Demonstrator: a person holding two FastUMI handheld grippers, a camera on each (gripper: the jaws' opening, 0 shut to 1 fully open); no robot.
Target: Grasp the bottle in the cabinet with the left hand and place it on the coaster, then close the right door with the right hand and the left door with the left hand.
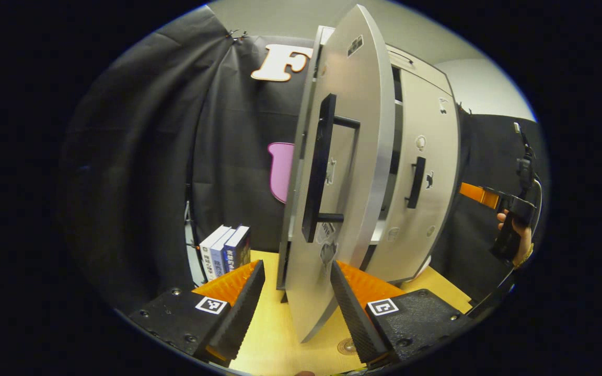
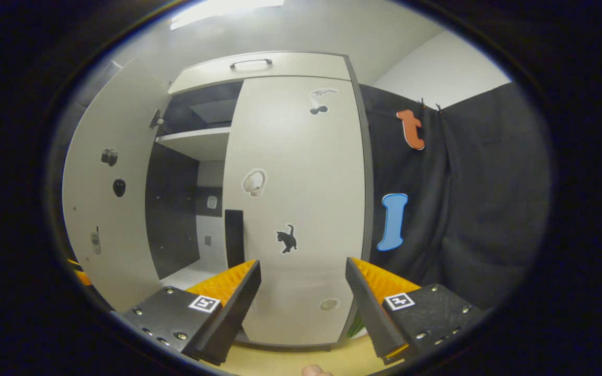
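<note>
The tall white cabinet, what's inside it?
Inside the tall white cabinet, past the open left door, a white shelf and dark inner walls show. The closed right door hides the rest.

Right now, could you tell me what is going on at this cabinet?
A person holds a gripper in each hand at the cabinet. The right door is shut. The left door stands open, with the open left gripper just before its edge. The right gripper hangs open, facing the shut door.
</note>
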